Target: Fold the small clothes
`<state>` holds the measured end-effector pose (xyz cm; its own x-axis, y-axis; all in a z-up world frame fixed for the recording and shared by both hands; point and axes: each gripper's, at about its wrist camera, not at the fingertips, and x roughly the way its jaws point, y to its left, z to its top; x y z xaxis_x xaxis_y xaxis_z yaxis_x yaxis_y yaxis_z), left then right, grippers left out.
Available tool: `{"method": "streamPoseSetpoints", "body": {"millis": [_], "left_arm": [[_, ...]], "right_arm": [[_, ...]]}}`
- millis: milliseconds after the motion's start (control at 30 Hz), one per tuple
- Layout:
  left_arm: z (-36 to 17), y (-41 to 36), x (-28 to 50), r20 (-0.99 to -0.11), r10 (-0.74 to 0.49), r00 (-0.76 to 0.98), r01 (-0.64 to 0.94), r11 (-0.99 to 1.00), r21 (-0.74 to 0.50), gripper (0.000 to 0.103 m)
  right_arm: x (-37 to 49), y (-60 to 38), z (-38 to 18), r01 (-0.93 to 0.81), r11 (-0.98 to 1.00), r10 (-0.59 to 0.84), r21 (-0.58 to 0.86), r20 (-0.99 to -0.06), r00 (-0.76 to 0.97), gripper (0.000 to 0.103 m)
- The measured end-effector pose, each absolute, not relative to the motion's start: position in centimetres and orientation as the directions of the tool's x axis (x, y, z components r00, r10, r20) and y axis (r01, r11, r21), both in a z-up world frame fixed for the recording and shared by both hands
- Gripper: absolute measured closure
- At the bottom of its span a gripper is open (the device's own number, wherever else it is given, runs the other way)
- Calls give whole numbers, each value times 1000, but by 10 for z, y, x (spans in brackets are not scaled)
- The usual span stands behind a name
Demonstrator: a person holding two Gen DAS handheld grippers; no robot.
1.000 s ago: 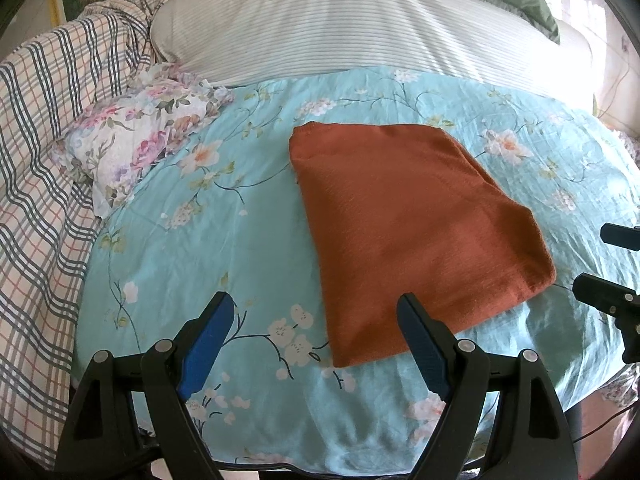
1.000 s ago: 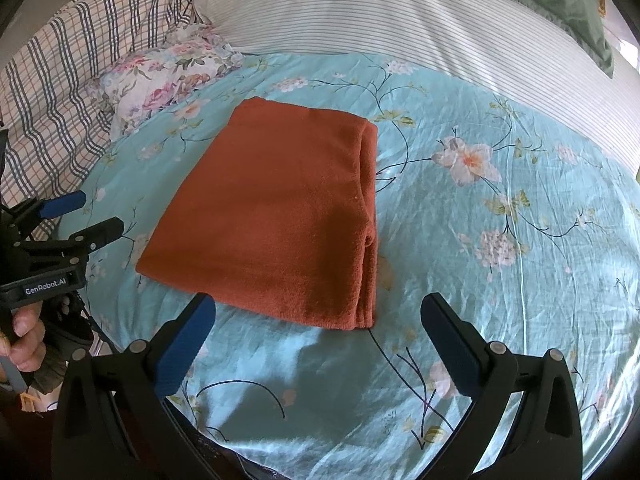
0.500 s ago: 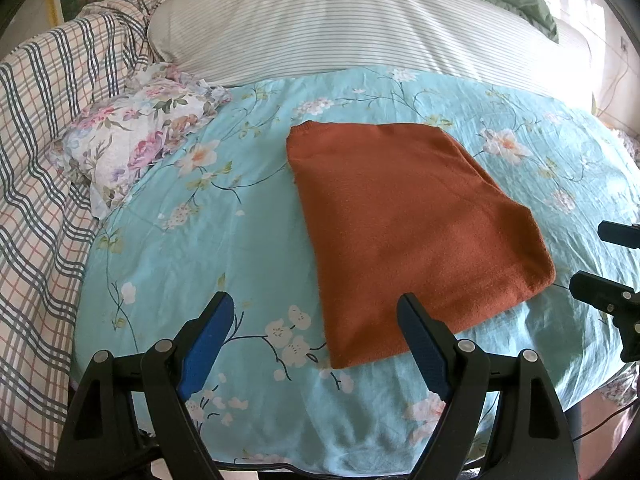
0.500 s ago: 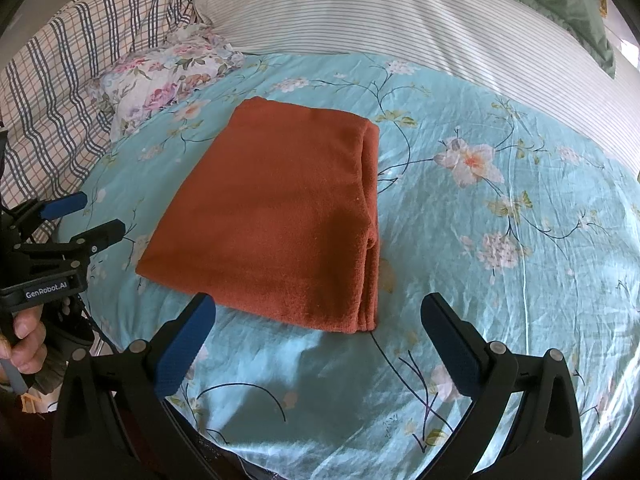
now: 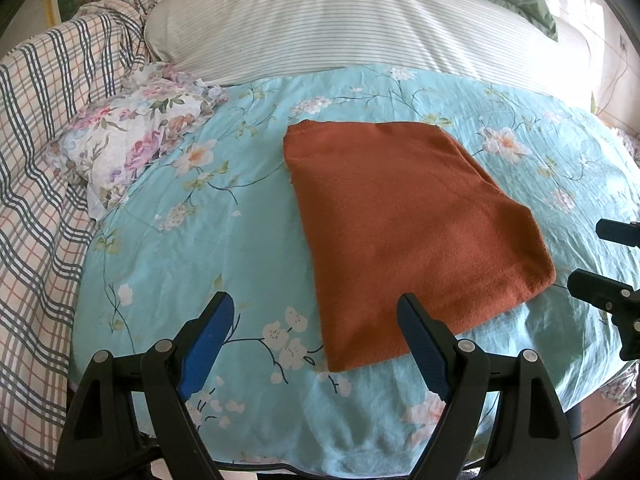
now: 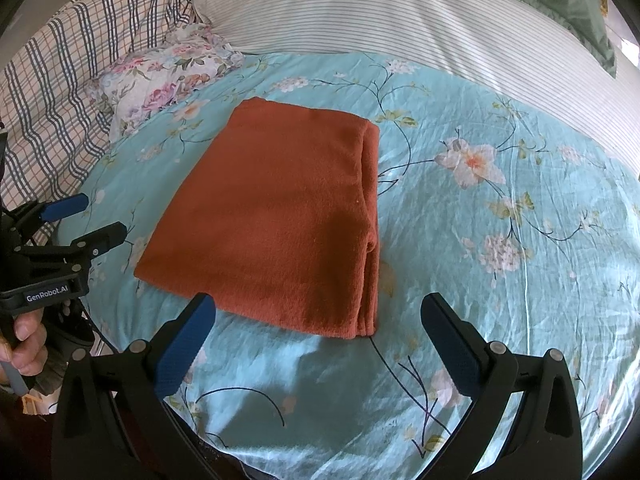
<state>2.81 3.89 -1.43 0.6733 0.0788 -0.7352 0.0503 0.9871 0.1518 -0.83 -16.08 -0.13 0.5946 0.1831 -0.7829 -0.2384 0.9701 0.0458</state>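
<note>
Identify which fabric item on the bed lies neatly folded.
The rust-orange garment, a flat rectangle on the turquoise floral sheet; the pink floral cloth and plaid blanket lie crumpled.

A rust-orange folded garment lies flat on the floral turquoise bedsheet, layered edges at its right side. The right gripper hovers spread wide (nothing held); the left gripper waits beside, parted.
</note>
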Motion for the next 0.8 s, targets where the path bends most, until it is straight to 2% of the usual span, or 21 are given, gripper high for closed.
{"method": "streamPoseSetpoints", "body": {"millis": [800], "left_arm": [[-13,38,46,-731,75,679,63,985,160,18]], "right_arm": [[17,-162,-1,-237,970,196,61,-775,601,1]]}}
